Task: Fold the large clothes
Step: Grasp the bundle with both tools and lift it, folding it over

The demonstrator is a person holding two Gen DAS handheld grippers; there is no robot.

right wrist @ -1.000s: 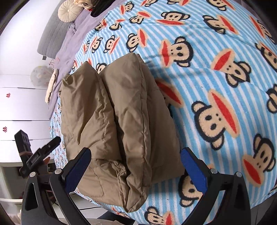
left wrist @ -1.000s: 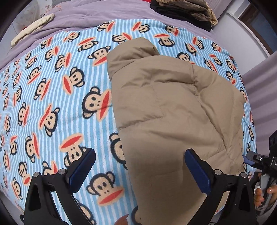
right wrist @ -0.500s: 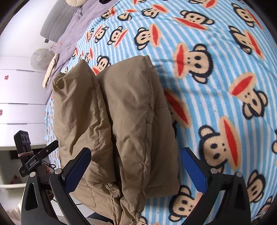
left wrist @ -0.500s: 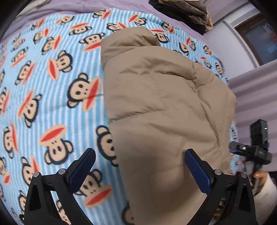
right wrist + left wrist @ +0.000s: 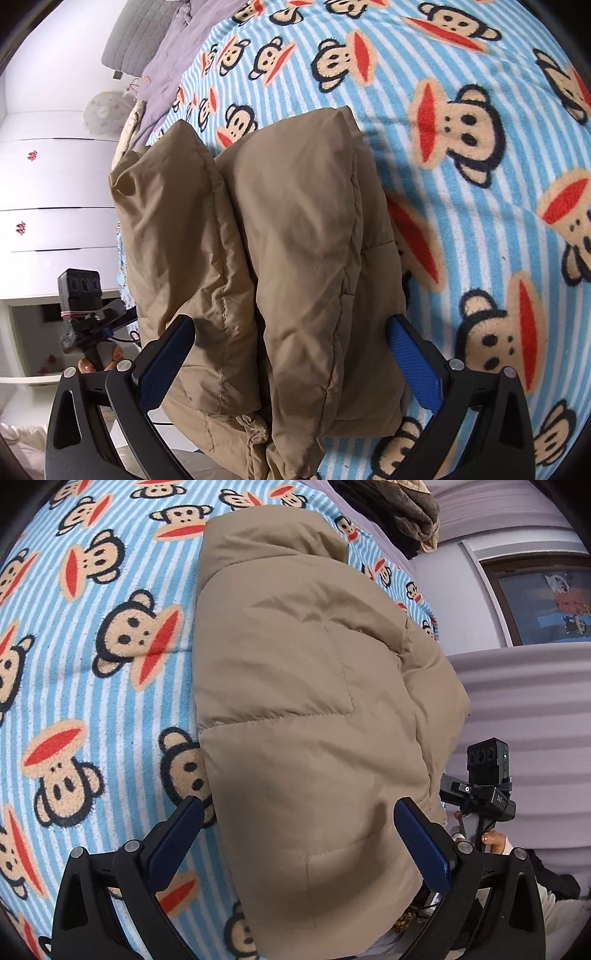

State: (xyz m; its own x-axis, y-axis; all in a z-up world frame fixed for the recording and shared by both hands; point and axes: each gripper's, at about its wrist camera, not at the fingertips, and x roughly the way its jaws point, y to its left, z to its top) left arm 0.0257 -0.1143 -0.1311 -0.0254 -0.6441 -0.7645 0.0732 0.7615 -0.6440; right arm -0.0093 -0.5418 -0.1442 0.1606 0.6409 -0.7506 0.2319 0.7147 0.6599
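A tan puffer jacket (image 5: 306, 709) lies folded lengthwise on a blue striped monkey-print blanket (image 5: 96, 653), its lower end hanging past the bed's near edge. My left gripper (image 5: 295, 845) is open and empty, its jaws spread just above the jacket's near end. In the right wrist view the jacket (image 5: 295, 251) shows two puffy folded sleeves side by side. My right gripper (image 5: 288, 354) is open and empty, jaws straddling the jacket's near end. Each gripper shows in the other's view: the right one (image 5: 480, 794), the left one (image 5: 88, 314).
A pile of dark and brown clothes (image 5: 399, 509) sits at the bed's far end. A purple sheet (image 5: 173, 48) and grey pillow (image 5: 136, 33) lie beyond the blanket. White drawers (image 5: 48, 192) stand left of the bed; a lilac wall and window (image 5: 543, 598) are to the right.
Both grippers have moved closer to the jacket, which now fills more of each view. The jaws stay open. The jacket has not moved.
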